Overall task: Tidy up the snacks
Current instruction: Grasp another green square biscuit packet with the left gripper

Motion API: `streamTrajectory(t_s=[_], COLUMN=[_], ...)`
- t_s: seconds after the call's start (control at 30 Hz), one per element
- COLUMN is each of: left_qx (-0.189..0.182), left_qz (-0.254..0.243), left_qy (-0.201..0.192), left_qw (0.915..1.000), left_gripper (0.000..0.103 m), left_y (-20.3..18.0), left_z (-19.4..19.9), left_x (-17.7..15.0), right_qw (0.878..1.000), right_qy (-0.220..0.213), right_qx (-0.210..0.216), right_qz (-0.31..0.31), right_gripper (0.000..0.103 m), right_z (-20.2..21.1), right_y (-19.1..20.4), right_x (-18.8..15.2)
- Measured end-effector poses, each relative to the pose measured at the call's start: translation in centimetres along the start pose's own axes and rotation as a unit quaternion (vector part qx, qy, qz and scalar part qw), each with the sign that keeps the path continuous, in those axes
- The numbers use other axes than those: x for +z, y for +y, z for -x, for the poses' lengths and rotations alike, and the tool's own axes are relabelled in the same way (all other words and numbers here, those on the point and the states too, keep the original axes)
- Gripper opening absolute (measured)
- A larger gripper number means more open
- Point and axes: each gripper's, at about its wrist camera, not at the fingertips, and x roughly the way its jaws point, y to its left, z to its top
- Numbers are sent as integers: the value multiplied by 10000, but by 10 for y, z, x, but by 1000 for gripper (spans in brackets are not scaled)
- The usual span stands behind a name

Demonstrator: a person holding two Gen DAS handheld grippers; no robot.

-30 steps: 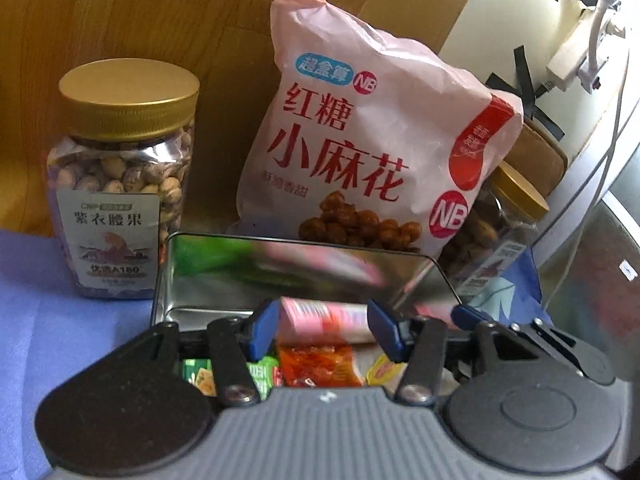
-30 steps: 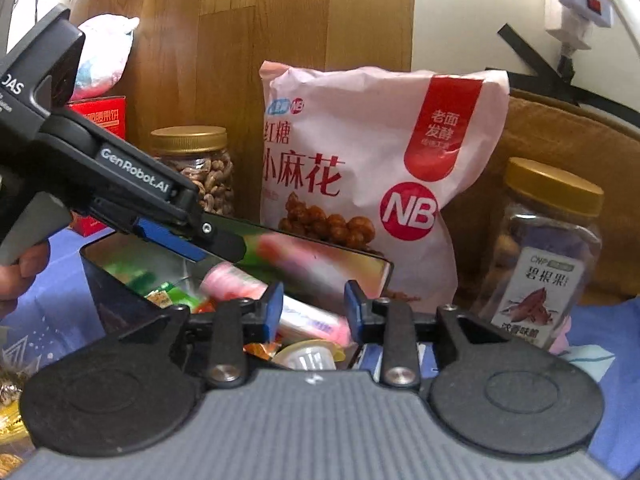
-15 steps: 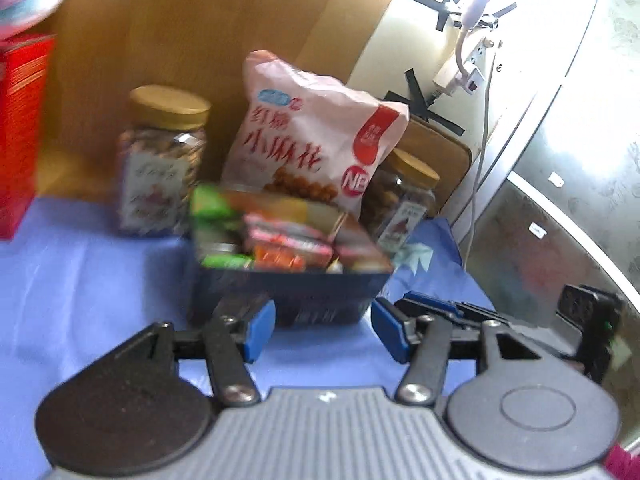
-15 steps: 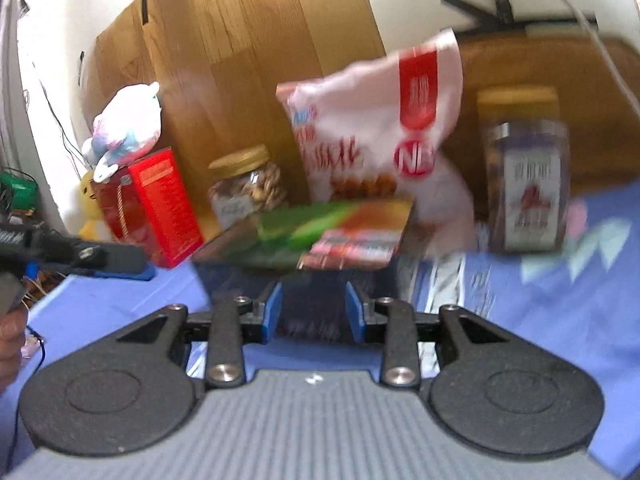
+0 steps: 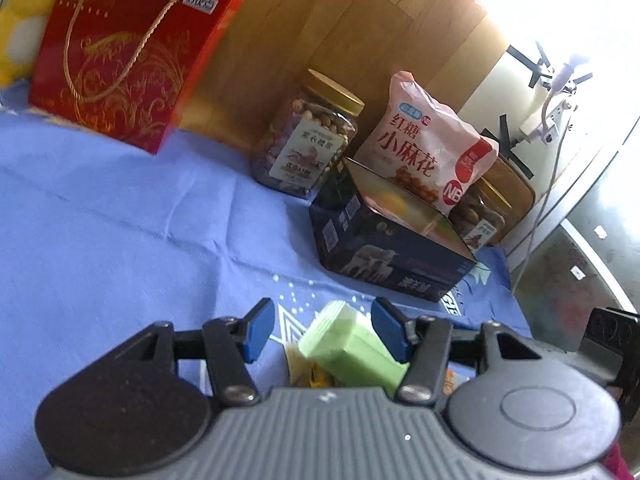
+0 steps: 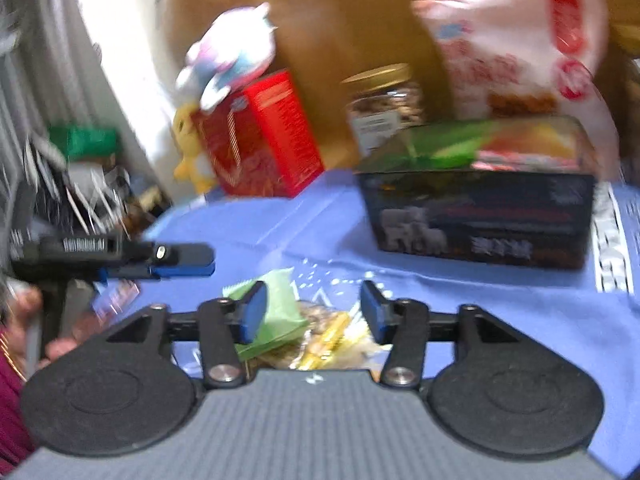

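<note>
— Hovering low over the blue cloth [image 5: 120, 216], both grippers are seen with jaws apart: left gripper [image 5: 323, 330], right gripper [image 6: 312, 310].
— And the snacks?
— A green pack [image 5: 352, 350] is framed between the left fingers, ungripped; the tin [image 5: 384, 240] is set beyond, before the jar [image 5: 308, 148] and bag [image 5: 428, 148].

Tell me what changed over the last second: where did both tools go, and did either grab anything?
Both tools pulled back from over the tin to the loose snacks on the blue cloth. The left tool now brackets the green packet, open; the right tool hangs open over the same pile. Nothing is gripped. Tin, jars and pink bag stayed put.
</note>
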Motion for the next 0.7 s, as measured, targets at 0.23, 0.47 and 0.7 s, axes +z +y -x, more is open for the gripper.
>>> streamTrajectory(t_s=[0.23,0.47,0.7], left_qx=[-396,-521,-701], left_qz=[146,11,22], left_qy=[217,312,-2], left_qw=[9989,9982,9975], left_gripper=[62,51,49], left_y=[1,-9,-7], left_z=[-21,-30,5], left_x=[-9,-21,-19], right_qw=[9956,9905,9893], right_qy=[340,561,317], right_qx=[-178,-474,-241], right_qz=[860,1165,1404], right_gripper=[60,59,58], right_z=[-23,-33,-17], right_y=[37,40,57], right_x=[-8,-18,-15])
